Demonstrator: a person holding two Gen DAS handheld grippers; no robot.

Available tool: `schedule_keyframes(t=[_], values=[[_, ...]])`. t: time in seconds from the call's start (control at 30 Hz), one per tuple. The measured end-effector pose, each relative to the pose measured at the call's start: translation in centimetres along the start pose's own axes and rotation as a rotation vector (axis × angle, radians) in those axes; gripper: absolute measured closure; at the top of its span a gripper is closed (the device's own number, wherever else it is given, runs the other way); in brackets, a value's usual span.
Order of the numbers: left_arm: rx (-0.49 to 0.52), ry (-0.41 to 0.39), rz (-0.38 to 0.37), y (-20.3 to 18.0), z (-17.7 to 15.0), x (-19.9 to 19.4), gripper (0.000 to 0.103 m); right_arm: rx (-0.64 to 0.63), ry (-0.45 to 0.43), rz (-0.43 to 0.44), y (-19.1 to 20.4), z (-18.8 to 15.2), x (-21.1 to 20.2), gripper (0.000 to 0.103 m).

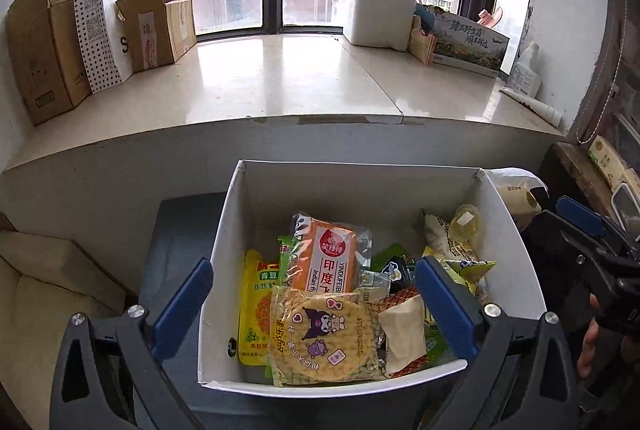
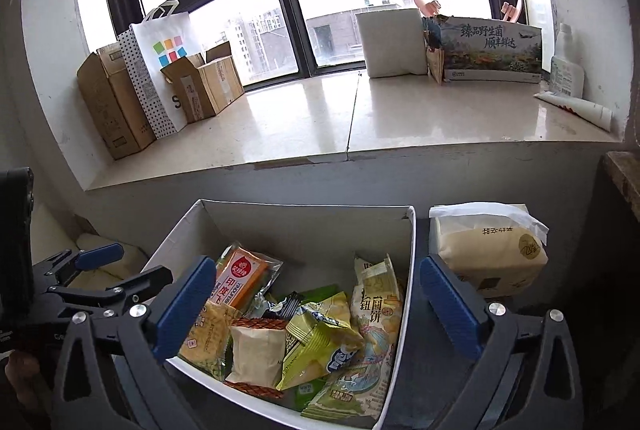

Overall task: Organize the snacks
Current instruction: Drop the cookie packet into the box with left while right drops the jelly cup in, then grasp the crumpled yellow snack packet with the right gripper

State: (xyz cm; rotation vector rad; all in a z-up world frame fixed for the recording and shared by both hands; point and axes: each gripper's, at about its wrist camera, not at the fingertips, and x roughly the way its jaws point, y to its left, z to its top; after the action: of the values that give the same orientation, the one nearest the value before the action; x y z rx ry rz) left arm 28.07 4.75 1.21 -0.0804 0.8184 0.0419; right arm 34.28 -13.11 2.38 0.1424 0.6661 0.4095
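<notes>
Left wrist view: both grippers' jaws gape empty over the white box [image 1: 224,250], its snacks [image 1: 324,334] overlapping.

White box [image 1: 224,270], open-topped, holds the loose snacks. Orange packet [image 1: 328,258] lies flat near the middle, toward the far wall. Yellow round-wafer packet [image 1: 324,338], with a purple cartoon print, lies against the near wall, overlapping the orange packet's near end. Yellow-green pea packet [image 1: 254,310] stands along the left wall. Beige packet [image 2: 254,354] lies beside the wafer packet. Green chip bags [image 2: 316,342] and a tall biscuit bag [image 2: 376,306] are piled against the right wall.
</notes>
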Motion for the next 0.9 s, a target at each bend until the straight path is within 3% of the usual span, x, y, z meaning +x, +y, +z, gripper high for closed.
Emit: schedule_keyframes(t=[0.2, 0.5, 0.73, 0.9], values=[[0.024, -0.034, 0.049, -0.4, -0.9, -2.5, 0.0, -0.057, -0.012, -0.004, 1.4, -0.8, -1.5, 0.0], [0.052, -0.125, -0.011, 0.0, -4.7, -9.2, 0.0, -0.1, -0.082, 0.097, 3.5, -3.6, -7.7, 0.0], [0.052, -0.135, -0.034, 1.2, -10.0, -12.9, 0.0, -0.092, -0.106, 0.159, 3.5, -8.4, -12.7, 0.0], [0.008, -0.079, -0.088, 2.3, -15.0, -13.7, 0.0, -0.058, -0.042, 0.146, 2.5, -13.7, -13.3, 0.0]])
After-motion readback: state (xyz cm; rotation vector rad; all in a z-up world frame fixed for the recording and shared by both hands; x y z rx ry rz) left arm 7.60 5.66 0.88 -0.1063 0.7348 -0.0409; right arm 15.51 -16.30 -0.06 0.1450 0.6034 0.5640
